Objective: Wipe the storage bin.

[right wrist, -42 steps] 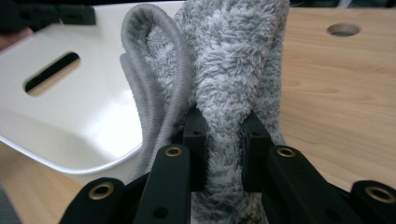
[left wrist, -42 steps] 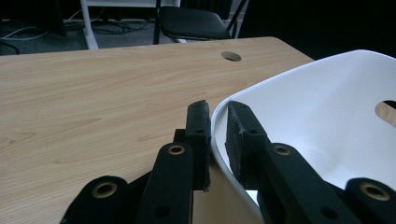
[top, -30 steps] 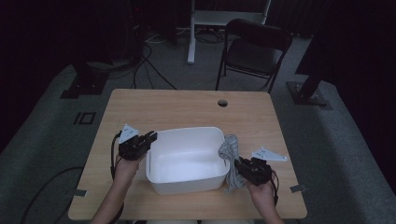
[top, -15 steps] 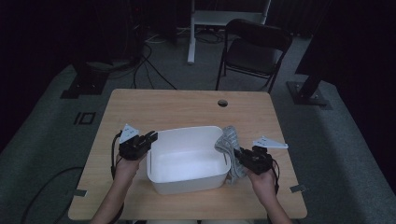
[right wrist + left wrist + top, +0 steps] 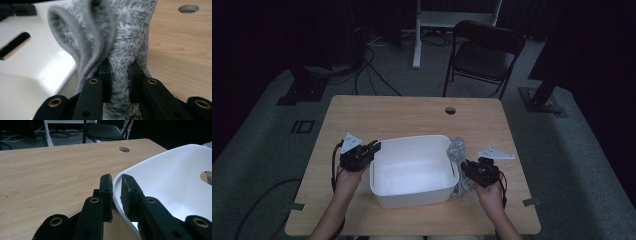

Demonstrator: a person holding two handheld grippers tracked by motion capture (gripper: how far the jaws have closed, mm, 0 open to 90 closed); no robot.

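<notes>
On the wooden worktop (image 5: 412, 115) stood a white tub (image 5: 412, 172). At its left rim, the left gripper (image 5: 115, 187) had its jaws closed on the tub wall, one jaw outside, one inside. At the tub's right side, the right gripper (image 5: 119, 72) had its jaws clamped on a grey fleecy cloth (image 5: 125, 32) that draped against the outer wall.

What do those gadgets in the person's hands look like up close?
Both are black tongs: the left tongs and right tongs each have two flat black fingers on hinged links with brass-coloured rivets. A grey three-cornered plate tops each, and a black cable trails behind. Forearms are bare.
</notes>
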